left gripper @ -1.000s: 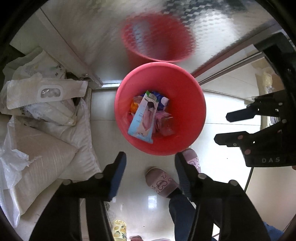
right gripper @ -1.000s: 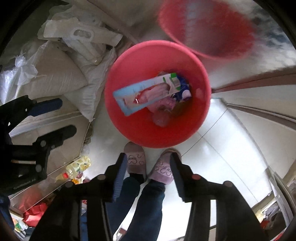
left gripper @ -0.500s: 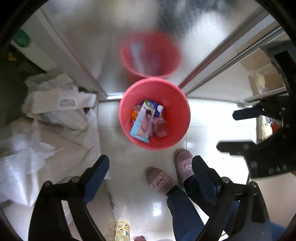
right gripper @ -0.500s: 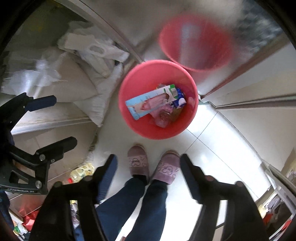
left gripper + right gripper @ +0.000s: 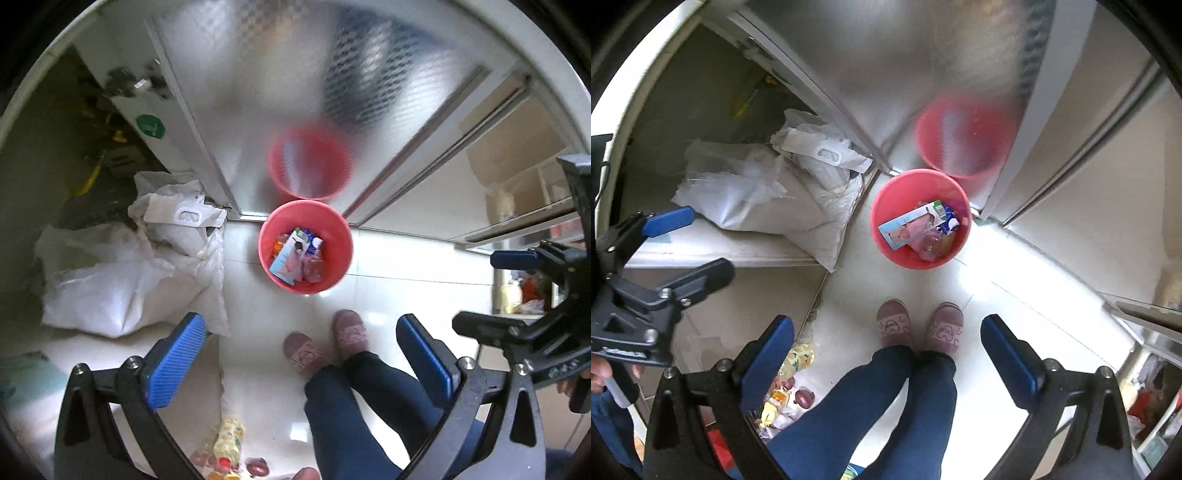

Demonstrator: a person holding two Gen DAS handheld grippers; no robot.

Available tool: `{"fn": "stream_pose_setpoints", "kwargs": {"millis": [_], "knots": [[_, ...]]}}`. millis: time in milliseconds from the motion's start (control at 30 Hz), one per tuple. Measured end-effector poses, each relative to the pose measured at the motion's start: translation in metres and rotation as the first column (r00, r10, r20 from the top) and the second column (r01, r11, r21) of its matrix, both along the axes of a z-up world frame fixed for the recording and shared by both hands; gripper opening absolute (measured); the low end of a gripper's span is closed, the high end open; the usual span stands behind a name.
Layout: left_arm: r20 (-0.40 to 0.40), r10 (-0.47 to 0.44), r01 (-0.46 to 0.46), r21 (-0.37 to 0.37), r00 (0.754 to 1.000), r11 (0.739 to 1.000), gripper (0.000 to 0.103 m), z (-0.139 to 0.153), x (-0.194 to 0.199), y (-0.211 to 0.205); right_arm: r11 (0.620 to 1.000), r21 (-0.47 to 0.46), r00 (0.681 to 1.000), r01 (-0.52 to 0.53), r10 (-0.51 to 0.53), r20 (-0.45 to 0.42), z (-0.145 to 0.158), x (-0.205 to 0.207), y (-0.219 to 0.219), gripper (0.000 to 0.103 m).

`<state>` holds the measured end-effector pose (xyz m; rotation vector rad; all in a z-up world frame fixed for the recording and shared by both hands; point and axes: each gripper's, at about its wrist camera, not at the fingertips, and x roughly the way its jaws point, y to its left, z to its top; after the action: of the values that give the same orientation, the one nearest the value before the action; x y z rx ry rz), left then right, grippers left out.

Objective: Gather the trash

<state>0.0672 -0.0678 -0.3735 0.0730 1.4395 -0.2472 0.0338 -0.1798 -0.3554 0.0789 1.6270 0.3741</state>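
1. Two grippers up high, both looking straight down at the floor, and both empty. The white sacks [image 5: 122, 280] are the biggest thing here, heaped at nine o'clock of the bin and touching the metal door frame.
2. Next in size, the red bin [image 5: 336, 266] on the pale tiles, pushed against the shiny door, dead ahead at twelve o'clock of the person's slippers [image 5: 919, 326].
3. The left gripper [image 5: 301, 354] has its jaws spread wide with nothing between them; the bin lies at twelve o'clock of it, well apart.
4. The right gripper [image 5: 886, 354] is spread just as wide and bare too; from it the bin lies about twelve o'clock, well apart.
5. Inside the bin, the flat carton [image 5: 911, 225] lies on top of the wrappers, its long axis running from seven to one o'clock in the left view.
6. Neither arm looks clearly nearer, I'd judge.
7. Smallest: loose bits by the yellow bottle [image 5: 229, 439] at six o'clock, possibly more trash, too blurred to tell.
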Motion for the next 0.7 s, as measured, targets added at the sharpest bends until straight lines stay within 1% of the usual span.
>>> {"fn": "stream_pose_setpoints", "kwargs": {"millis": [167,267,400,500,567,633,700], "knots": [[0.033,0.034,-0.035,0.014,0.999,0.999,0.103,0.059,-0.016,0.003,1.0,-0.029,0.998,-0.01,0.012,0.054,0.048,-0.002,-0.004,0.102],[0.056,0.07,-0.071,0.017,0.996,0.997,0.103,0.095,-0.025,0.006,0.999,-0.021,0.994,-0.026,0.028,0.102,0.085,0.001,-0.004,0.102],[0.118,0.104,-0.109,0.03,0.988,0.994,0.103,0.139,-0.036,0.006,0.997,-0.016,0.985,-0.076,0.078,0.156,0.123,-0.002,-0.005,0.102],[0.163,0.123,-0.132,0.046,0.979,0.99,0.103,0.169,-0.046,0.002,0.995,0.002,0.978,-0.098,0.096,0.183,0.146,-0.004,-0.007,0.102],[0.184,0.136,-0.147,0.048,0.973,0.988,0.103,0.185,-0.05,-0.001,0.994,0.005,0.974,-0.109,0.105,0.2,0.158,-0.004,-0.008,0.102],[0.209,0.159,-0.17,0.038,0.965,0.985,0.103,0.203,-0.055,-0.005,0.992,0.003,0.969,-0.123,0.12,0.217,0.172,-0.006,-0.008,0.102],[0.233,0.164,-0.174,0.024,0.959,0.984,0.103,0.216,-0.059,-0.006,0.992,0.01,0.963,-0.126,0.12,0.239,0.186,-0.006,-0.008,0.102]]}}
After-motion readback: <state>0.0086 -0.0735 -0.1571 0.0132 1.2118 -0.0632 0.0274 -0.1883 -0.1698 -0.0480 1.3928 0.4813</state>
